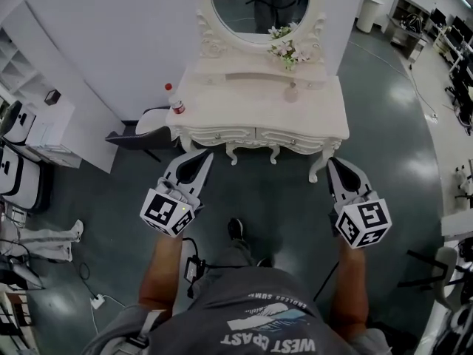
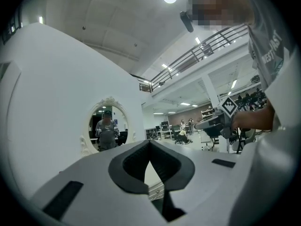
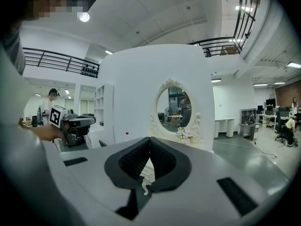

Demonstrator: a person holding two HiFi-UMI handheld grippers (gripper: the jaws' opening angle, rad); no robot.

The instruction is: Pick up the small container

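A person stands facing a white vanity, with its tabletop (image 1: 244, 113) at twelve o'clock and an oval mirror (image 1: 259, 6) behind it. The left gripper (image 1: 208, 155) and the right gripper (image 1: 330, 162) are both held low, short of the front edge. Each has its jaws clenched together on nothing.

What looks like the small container (image 1: 292, 92) sits toward the back of the tabletop at about one o'clock from the person. It is just in front of a spray of flowers (image 1: 284, 49). A red-capped bottle (image 1: 176, 102) stands at the tabletop's nine o'clock corner.

The task appears to be at its approach step, with nothing reached for yet. The next move likely calls for stepping closer, parting one gripper's jaws and bringing them down around the container. The right gripper seems the nearer.

Only the head view shows the tabletop's surface and the container. The two gripper views look level instead. They show the mirror's face, the jaw tips meeting and the open office beyond, but no clear sight of the container.
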